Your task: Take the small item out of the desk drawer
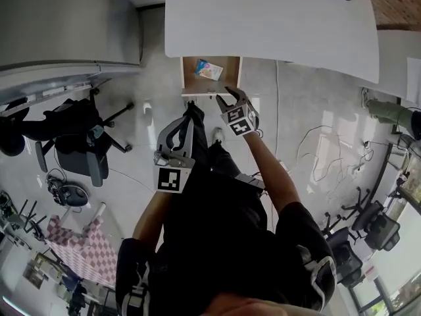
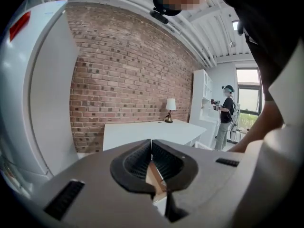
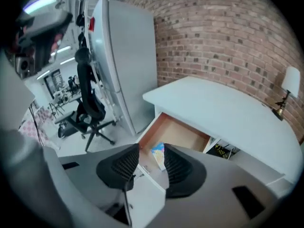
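Jaws of right gripper (image 3: 152, 151) apart, by drawer (image 1: 227, 71) with colourful packet (image 1: 209, 69), print unreadable; left gripper (image 2: 151, 144) closed.

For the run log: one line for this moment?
drawer open | small item inside | right hand-held gripper open, near drawer front | left hand-held gripper shut

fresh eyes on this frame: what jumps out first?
The open wooden drawer under the white desk, top centre of the head view, with a small colourful item lying in it. The right gripper sits just in front of the drawer with its jaws apart, and its own view shows the item framed between them but not touched. The left gripper beside it is shut.
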Action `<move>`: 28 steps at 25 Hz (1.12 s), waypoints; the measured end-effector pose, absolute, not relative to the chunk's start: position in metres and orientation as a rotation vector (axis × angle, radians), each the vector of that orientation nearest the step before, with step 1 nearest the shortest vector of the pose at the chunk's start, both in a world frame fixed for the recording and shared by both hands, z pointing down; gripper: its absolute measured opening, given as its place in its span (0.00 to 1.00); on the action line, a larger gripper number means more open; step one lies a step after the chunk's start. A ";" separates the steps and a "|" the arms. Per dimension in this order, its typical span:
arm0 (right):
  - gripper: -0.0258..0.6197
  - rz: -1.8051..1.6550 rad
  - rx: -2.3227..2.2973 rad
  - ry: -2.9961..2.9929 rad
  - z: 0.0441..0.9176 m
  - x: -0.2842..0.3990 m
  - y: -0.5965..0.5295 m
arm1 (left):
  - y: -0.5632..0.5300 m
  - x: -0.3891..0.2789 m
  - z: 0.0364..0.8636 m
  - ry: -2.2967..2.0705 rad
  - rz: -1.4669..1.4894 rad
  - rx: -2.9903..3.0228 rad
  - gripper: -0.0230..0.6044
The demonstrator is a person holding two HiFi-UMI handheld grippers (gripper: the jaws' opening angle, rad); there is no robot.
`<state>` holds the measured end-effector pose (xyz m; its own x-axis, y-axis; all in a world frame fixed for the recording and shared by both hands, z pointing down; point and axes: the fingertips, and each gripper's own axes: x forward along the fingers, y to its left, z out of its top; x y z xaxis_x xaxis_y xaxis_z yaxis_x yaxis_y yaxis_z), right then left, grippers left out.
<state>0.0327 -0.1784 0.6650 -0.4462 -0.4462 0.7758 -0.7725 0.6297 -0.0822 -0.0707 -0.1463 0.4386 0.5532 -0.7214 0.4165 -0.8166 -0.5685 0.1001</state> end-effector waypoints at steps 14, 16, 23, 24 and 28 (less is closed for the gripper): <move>0.42 0.484 0.701 -1.753 0.919 0.024 -0.264 | -0.230 -0.068 0.551 -1.211 0.455 2.560 0.05; 0.43 0.443 0.677 -1.733 0.934 0.024 -0.273 | -0.239 -0.071 0.561 -1.209 0.449 2.576 0.05; 0.43 0.420 0.619 -1.669 0.973 0.026 -0.280 | -0.250 -0.091 0.597 -1.215 0.497 2.531 0.05; 0.44 0.419 0.610 -1.666 0.975 0.026 -0.279 | -0.252 -0.092 0.599 -1.217 0.497 2.538 0.05; 0.43 0.374 0.598 -1.676 0.971 0.023 -0.279 | -0.247 -0.097 0.622 -1.197 0.554 2.455 0.05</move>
